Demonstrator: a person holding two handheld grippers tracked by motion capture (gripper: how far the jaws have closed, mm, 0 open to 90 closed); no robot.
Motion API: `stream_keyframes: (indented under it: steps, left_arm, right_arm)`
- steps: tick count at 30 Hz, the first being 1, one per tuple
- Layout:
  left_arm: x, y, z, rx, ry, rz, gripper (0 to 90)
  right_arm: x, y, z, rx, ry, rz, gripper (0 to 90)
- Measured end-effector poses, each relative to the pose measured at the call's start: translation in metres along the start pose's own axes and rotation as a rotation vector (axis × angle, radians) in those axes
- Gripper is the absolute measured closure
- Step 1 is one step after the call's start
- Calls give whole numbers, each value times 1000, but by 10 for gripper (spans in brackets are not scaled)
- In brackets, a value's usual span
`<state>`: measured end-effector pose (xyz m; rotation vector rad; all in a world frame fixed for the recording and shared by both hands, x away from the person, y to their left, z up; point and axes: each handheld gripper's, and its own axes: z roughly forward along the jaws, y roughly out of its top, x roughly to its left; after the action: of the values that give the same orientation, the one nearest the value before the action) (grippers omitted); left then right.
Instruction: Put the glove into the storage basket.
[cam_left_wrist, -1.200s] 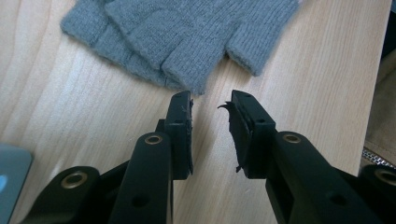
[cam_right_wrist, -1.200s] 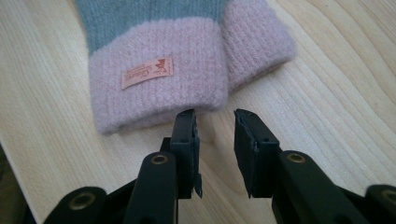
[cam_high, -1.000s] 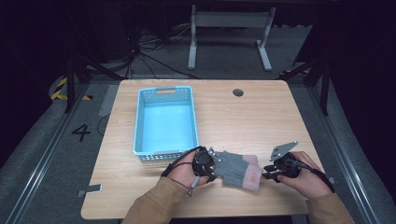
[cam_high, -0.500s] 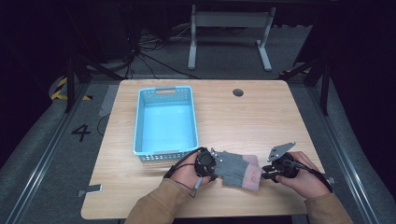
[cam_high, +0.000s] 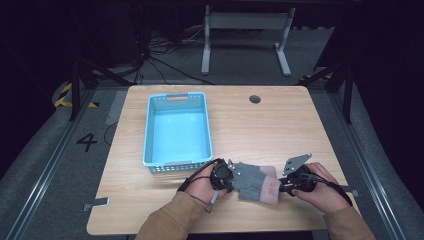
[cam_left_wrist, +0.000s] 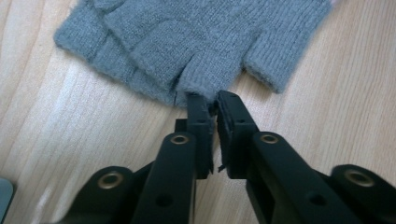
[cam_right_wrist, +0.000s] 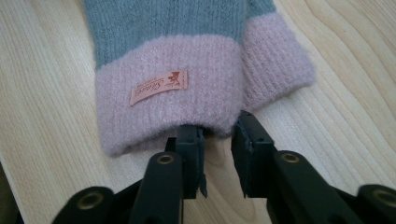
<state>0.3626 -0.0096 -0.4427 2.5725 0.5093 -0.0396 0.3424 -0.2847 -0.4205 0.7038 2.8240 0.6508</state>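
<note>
A grey knitted fingerless glove (cam_high: 251, 181) with a pink cuff (cam_right_wrist: 173, 102) lies near the table's front edge, and a second one appears to lie under it. My left gripper (cam_high: 229, 175) is at the finger end. In the left gripper view its jaws (cam_left_wrist: 212, 100) are nearly together, pinching the tip of one grey glove finger (cam_left_wrist: 201, 81). My right gripper (cam_high: 284, 186) is at the cuff end. In the right gripper view its jaws (cam_right_wrist: 217, 128) stand a little apart, with the fuzzy cuff edge between their tips. A small pink label (cam_right_wrist: 159, 87) is sewn on the cuff.
A light blue plastic basket (cam_high: 150, 135) stands empty on the left half of the wooden table (cam_high: 280, 125), just beyond my left hand. A round cable hole (cam_high: 255, 99) sits near the far edge. A metal stand (cam_high: 245, 40) is on the floor behind the table.
My right gripper has edged a little left onto the pink cuff. The left gripper and the glove have barely moved.
</note>
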Motion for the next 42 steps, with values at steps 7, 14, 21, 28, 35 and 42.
stream_keyframes:
  steps: [7,14,21,28,35,42]
  left_arm:
    - [-3,0,-6,-18,2,5,882]
    - [-9,-1,-21,-69,-5,7,882]
    - [-13,-3,-32,-121,12,-2,882]
    - [-16,-4,-34,-123,4,-4,882]
    - [-17,-4,-28,-105,-9,-8,882]
    - [-13,-5,-18,-81,-24,-14,882]
  right_arm:
    - [0,1,-6,-15,-5,40,847]
    - [-3,3,-22,-78,-23,51,852]
    - [-8,8,-23,-130,-60,57,853]
    - [-15,12,-18,-167,-95,89,853]
    - [-22,12,-9,-164,-85,108,852]
    - [-28,12,-1,-159,-80,122,853]
